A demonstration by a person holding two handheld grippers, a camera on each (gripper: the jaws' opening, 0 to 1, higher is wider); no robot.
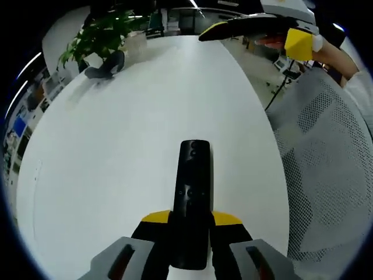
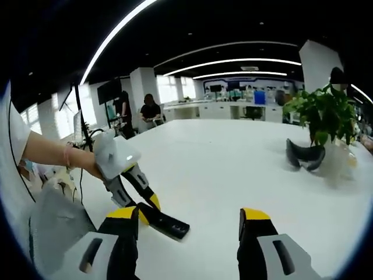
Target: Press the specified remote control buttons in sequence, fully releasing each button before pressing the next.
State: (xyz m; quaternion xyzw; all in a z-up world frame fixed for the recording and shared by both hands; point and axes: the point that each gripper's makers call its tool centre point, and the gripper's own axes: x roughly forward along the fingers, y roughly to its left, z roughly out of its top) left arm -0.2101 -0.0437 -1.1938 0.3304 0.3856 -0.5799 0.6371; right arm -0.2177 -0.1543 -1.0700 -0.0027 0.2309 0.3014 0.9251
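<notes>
The left hand-held gripper pinched a slim black remote, its buttons faint, above the white bench; the right hand-held gripper stood spread; open bench lay ahead, a plant near its far edge.

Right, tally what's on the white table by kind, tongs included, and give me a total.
Remote: 1, black, clamped in the left tongs.
Plant: 1, green, potted.
Dark curved item beside the plant: 1; what it is I cannot tell.
Tongs: 2; the right tongs are open.
Total: 5, on or over the table.
</notes>
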